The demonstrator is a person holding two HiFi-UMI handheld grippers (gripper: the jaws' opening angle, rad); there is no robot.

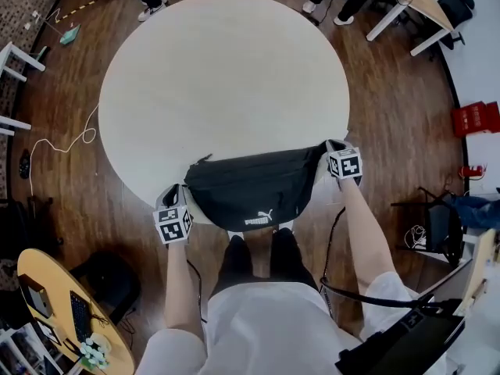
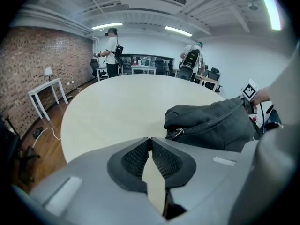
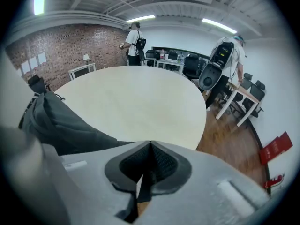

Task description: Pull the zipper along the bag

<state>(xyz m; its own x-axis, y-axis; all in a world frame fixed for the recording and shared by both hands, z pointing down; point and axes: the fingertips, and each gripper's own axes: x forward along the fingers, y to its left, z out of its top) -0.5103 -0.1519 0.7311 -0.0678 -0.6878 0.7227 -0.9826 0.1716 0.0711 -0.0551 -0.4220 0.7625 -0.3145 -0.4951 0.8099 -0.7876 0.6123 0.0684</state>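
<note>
A black waist bag (image 1: 250, 190) with a white logo lies at the near edge of the round pale table (image 1: 226, 76). My left gripper (image 1: 177, 189) sits at the bag's left end, shut with nothing between its pads (image 2: 150, 138). In the left gripper view the bag (image 2: 211, 123) lies just to the right, and its metal zipper pull (image 2: 177, 133) is close to the jaw tips but apart from them. My right gripper (image 1: 332, 146) is at the bag's right end. Its jaws (image 3: 150, 143) are shut on a dark strap of the bag (image 3: 56, 121).
The far part of the table (image 3: 140, 97) is bare. People stand beyond it by white desks and chairs (image 2: 112, 50). A red box (image 1: 476, 118) and a cable (image 1: 62, 143) lie on the wooden floor. A small round desk (image 1: 62, 311) stands at the lower left.
</note>
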